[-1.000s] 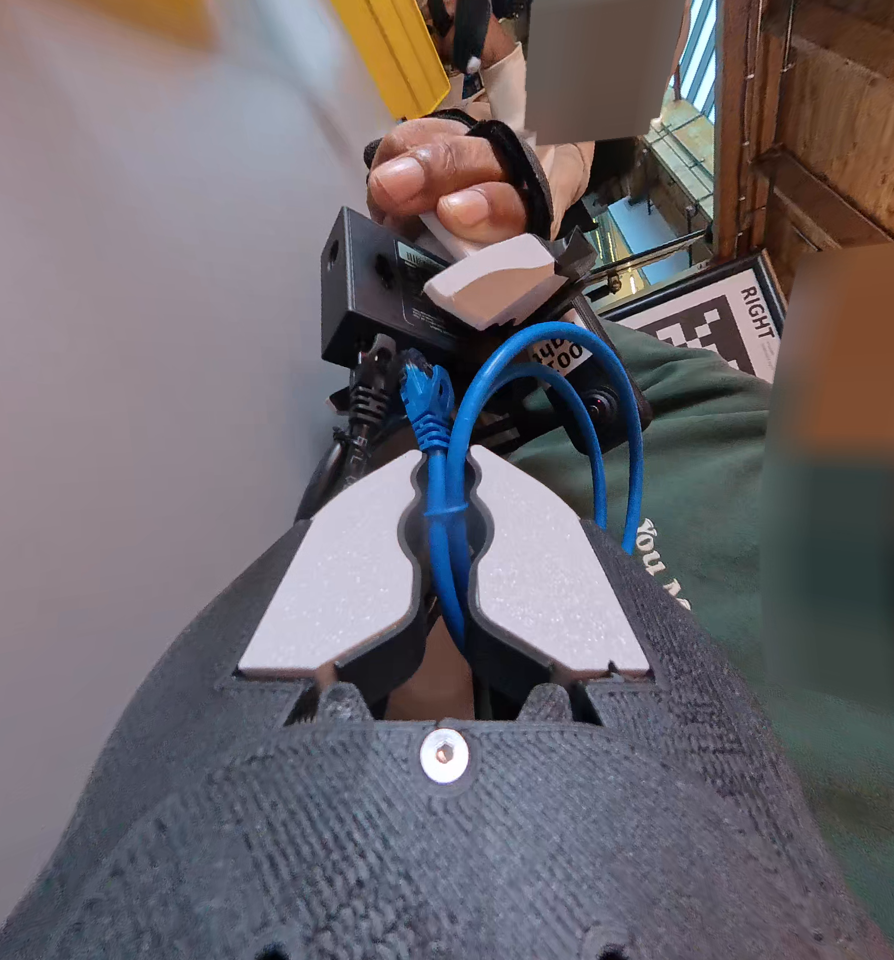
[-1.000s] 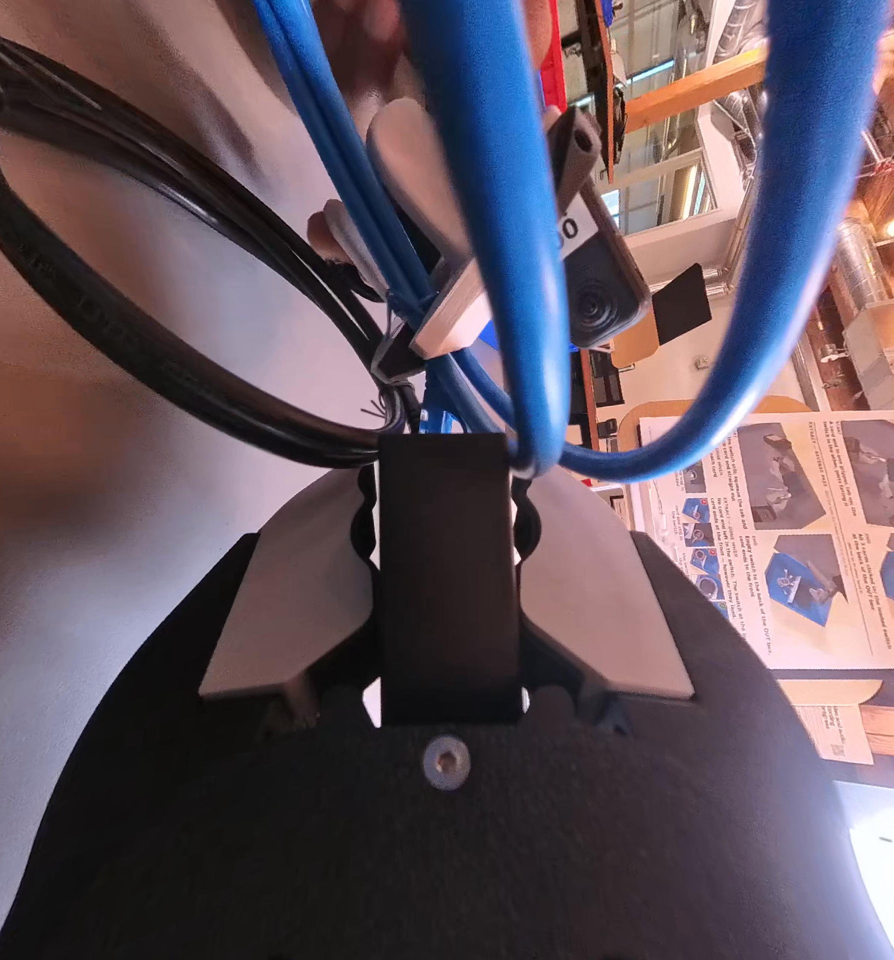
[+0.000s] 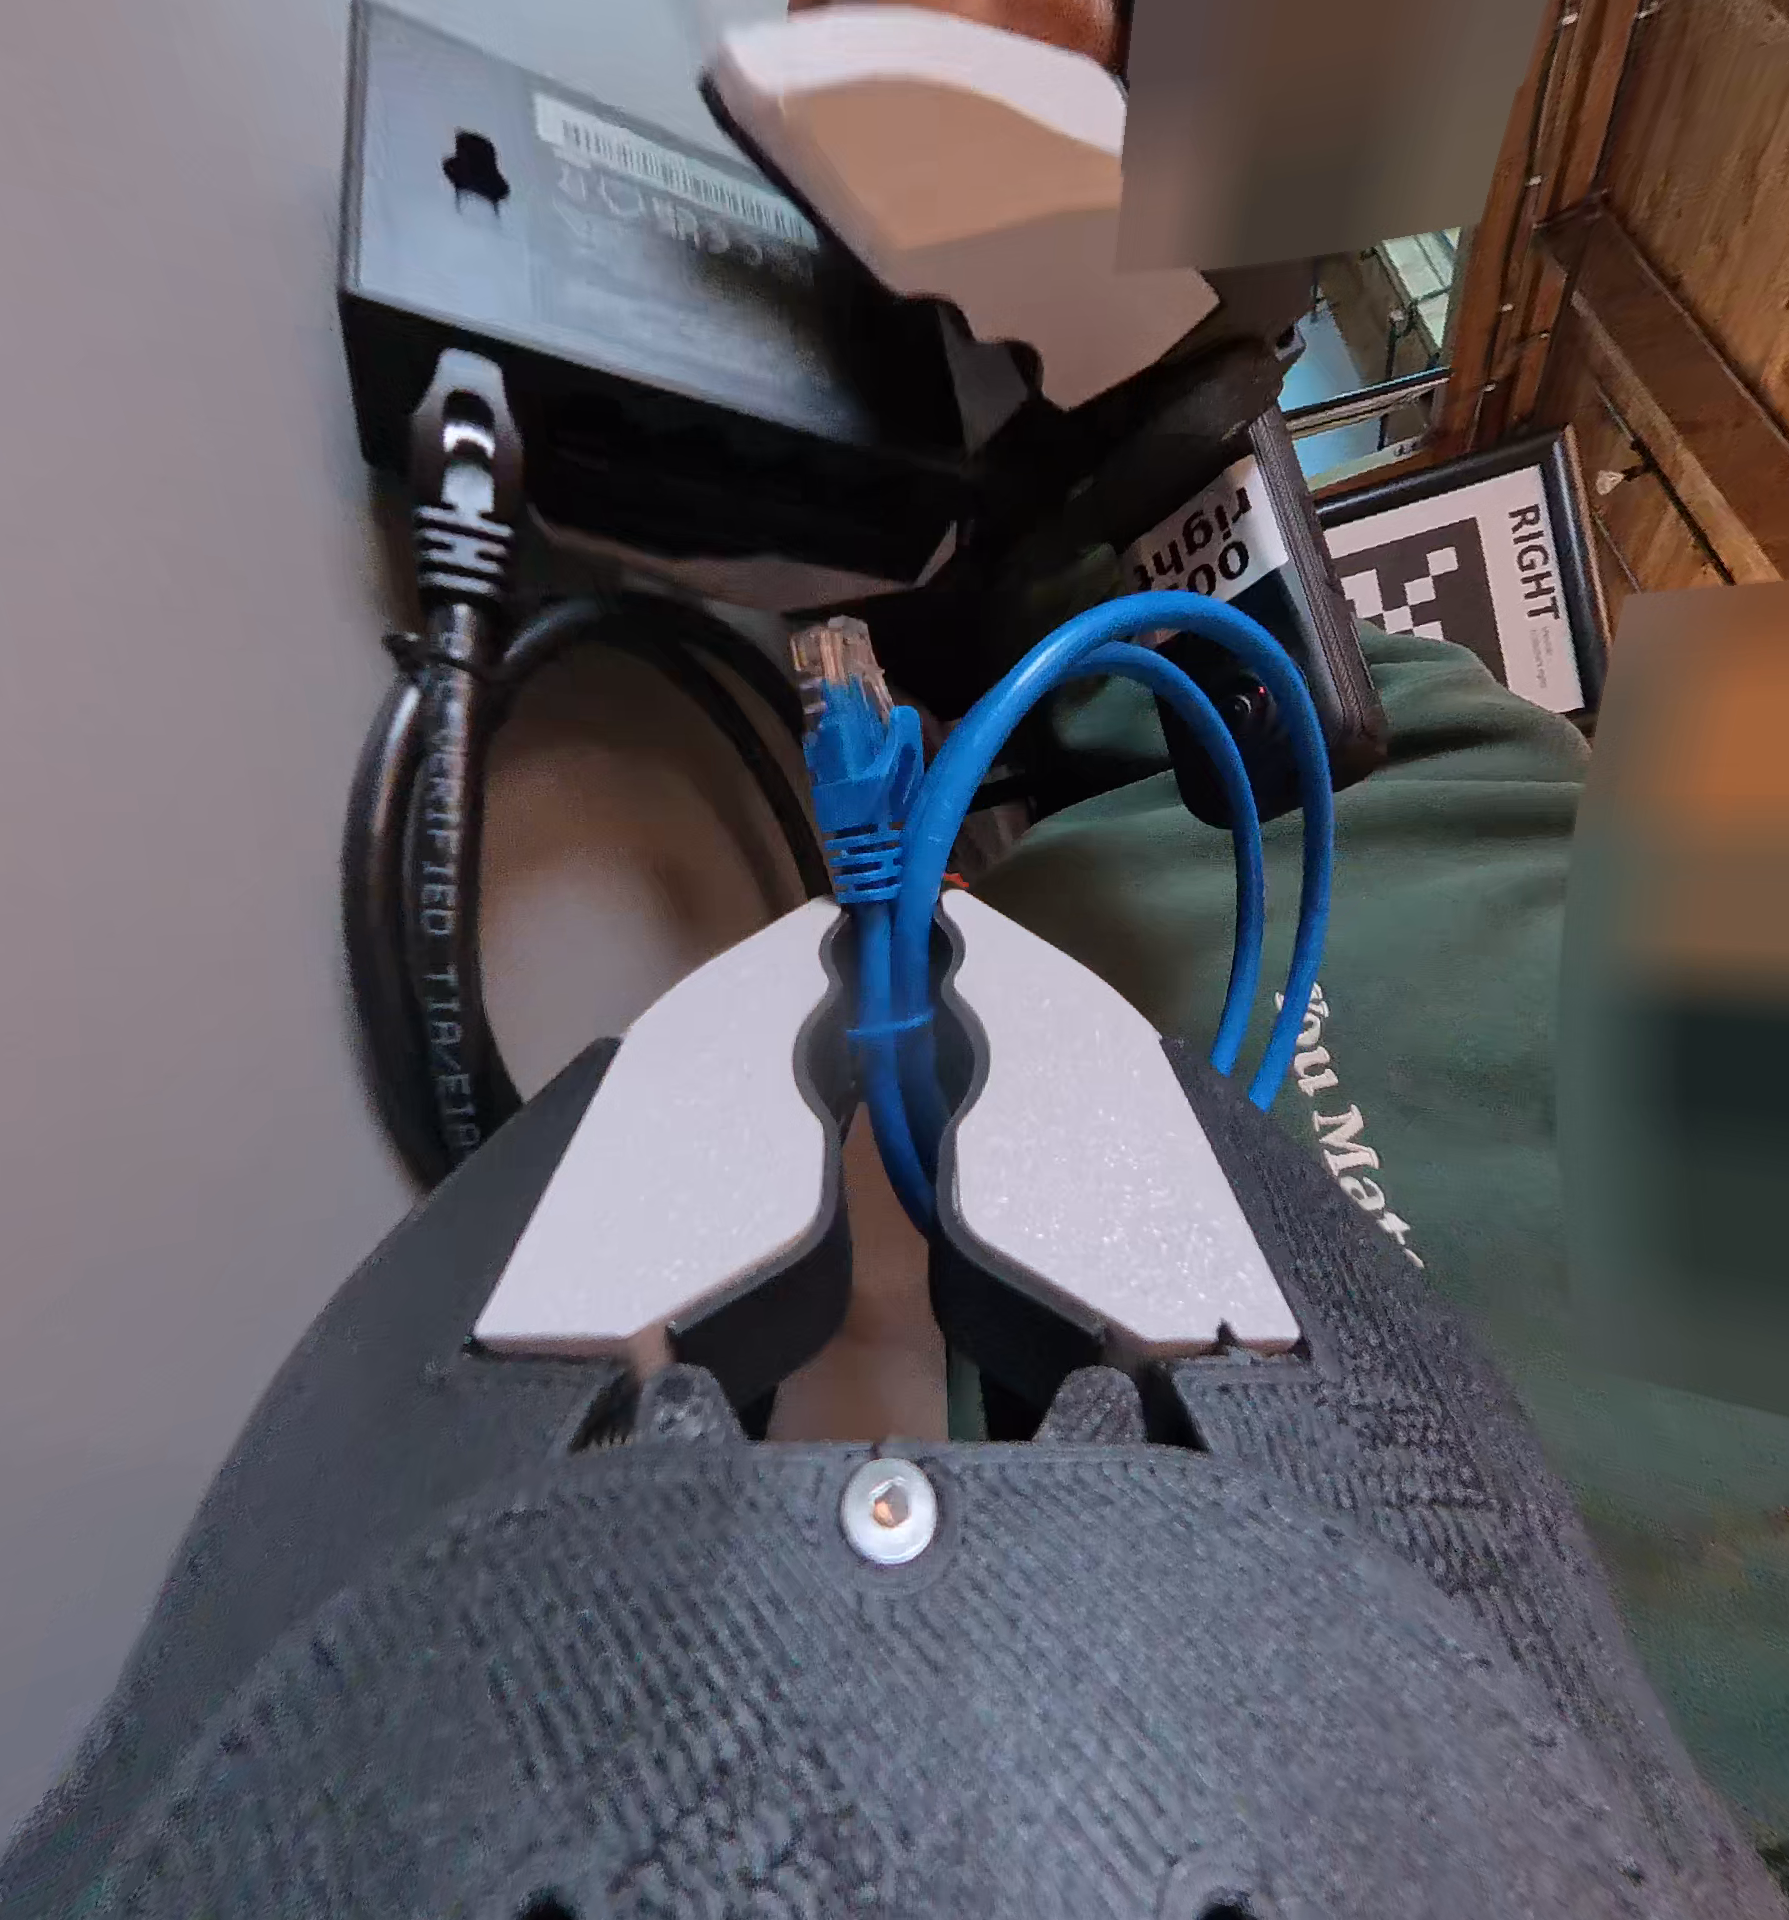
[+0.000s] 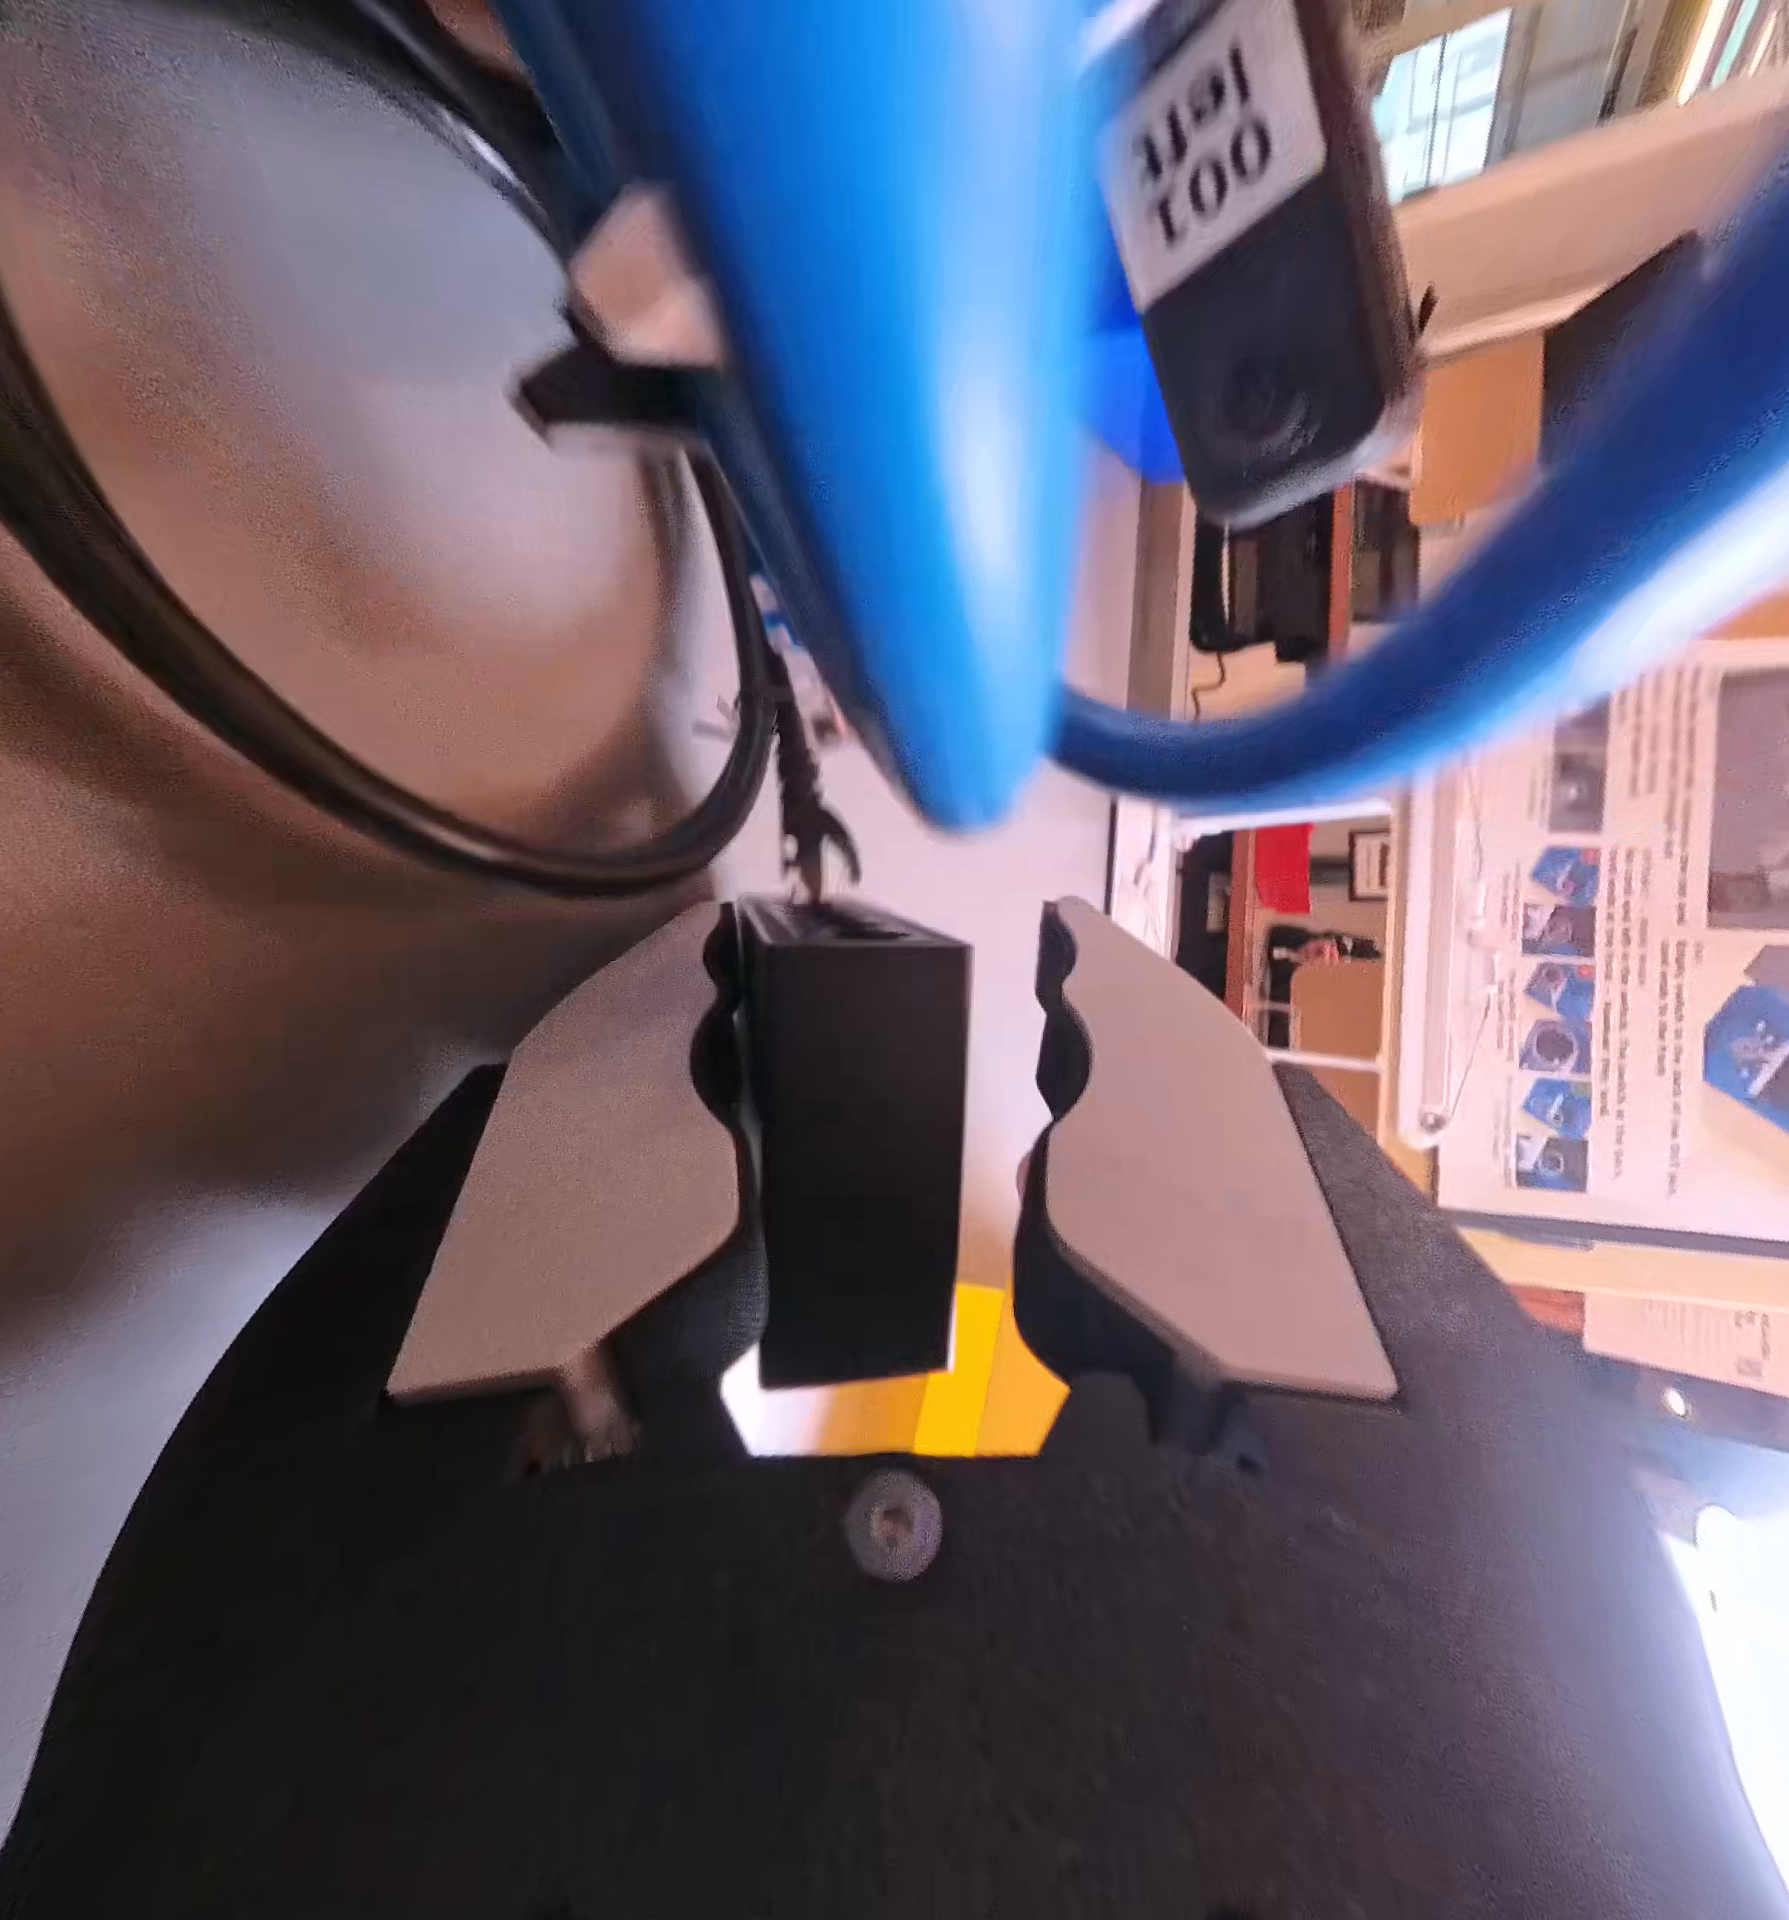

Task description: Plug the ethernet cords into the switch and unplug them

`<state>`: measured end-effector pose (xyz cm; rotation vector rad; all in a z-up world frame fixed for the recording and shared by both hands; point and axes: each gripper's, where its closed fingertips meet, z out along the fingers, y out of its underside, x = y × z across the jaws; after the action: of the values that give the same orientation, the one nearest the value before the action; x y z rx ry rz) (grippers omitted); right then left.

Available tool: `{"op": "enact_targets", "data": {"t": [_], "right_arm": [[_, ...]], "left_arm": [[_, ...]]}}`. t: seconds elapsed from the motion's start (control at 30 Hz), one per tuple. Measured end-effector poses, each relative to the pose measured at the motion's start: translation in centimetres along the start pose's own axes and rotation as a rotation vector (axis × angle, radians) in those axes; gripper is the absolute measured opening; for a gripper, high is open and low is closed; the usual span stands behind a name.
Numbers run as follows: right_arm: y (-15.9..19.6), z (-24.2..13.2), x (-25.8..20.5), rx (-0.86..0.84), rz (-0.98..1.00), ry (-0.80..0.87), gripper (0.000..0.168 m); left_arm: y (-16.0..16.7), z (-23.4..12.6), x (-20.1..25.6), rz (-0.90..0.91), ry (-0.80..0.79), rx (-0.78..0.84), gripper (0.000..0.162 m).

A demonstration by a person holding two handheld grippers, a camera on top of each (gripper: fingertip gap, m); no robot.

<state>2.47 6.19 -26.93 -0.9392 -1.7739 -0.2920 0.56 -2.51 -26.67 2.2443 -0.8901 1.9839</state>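
1. The left gripper (image 3: pixel 890 935) was clamped on the blue cord (image 3: pixel 874 1049), its pale fingers (image 3: pixel 703 1132) pressed together around the doubled strands, which a thin blue tie bound at the grip.
2. The cord's blue plug (image 3: pixel 848 769), with its clear tip, stood up past the fingertips and pointed toward the switch (image 3: pixel 516 301), short of the switch's port side and not touching it.
3. Two loops of the same cord arched off to the right and dropped behind the gripper's dark body, in front of a green sleeve (image 3: pixel 1389 935).
4. The switch, a black box, lay against a pale grey surface (image 3: pixel 121 727), with a sticker on its upper face.
5. A black cord (image 3: pixel 459 520) was plugged into the port at the switch's left end and curled into a coil below it.
6. In the right wrist view, the right gripper (image 4: pixel 890 997) had its fingers apart around the switch (image 4: pixel 854 1143); the left finger lay against the box's side and a clear gap showed between the box and the right finger.
7. There the blue cord (image 4: pixel 869 416) filled the top of the picture, blurred and very close, beside the left gripper's camera housing (image 4: pixel 1274 343).
8. A poster (image 4: pixel 1638 935) with pictures hung on the far wall at the right.
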Motion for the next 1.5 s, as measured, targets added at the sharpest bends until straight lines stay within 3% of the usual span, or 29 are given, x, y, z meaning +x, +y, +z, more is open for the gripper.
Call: {"op": "enact_targets", "data": {"t": [0.13, 0.23, 0.4, 0.63, 0.73, 0.8, 1.1, 1.27, 1.5], "right_arm": [[2.0, 0.5, -0.6, -0.107, 0.006, -0.049, 0.033], [3.5, 1.1, -0.8, -0.203, -0.053, -0.046, 0.031], [1.8, 0.9, -0.1, -0.092, -0.093, 0.01, 0.03], [-0.6, 0.1, 0.5, 0.016, -0.136, 0.091, 0.029], [-0.6, 0.2, 0.0, 0.01, -0.136, 0.071, 0.03], [-0.6, 0.2, -0.2, 0.011, -0.134, 0.064, 0.03], [-0.5, 0.4, -0.5, -0.004, -0.127, 0.04, 0.032], [-0.4, 0.6, -0.7, -0.016, -0.132, 0.029, 0.03], [-0.3, 1.0, -1.6, -0.029, -0.154, -0.009, 0.032]], "left_arm": [[0.2, -0.3, -0.1, -0.018, 0.011, 0.027, 0.012], [0.3, -0.3, 0.3, -0.016, 0.032, 0.033, 0.012], [-0.8, -1.0, 0.4, -0.003, 0.001, 0.047, 0.013], [-1.4, -1.7, -0.3, 0.072, -0.216, -0.103, 0.015], [-1.7, -1.8, -0.1, 0.123, -0.268, -0.111, 0.034], [-1.8, -2.0, -0.1, 0.171, -0.309, -0.096, 0.038], [-1.8, -4.1, -1.9, 0.487, -0.788, 0.01, 0.018], [-1.7, -2.9, -3.0, 0.434, -0.774, 0.03, 0.017], [-0.3, -1.9, -4.4, 0.433, -0.877, -0.137, 0.016]]}}
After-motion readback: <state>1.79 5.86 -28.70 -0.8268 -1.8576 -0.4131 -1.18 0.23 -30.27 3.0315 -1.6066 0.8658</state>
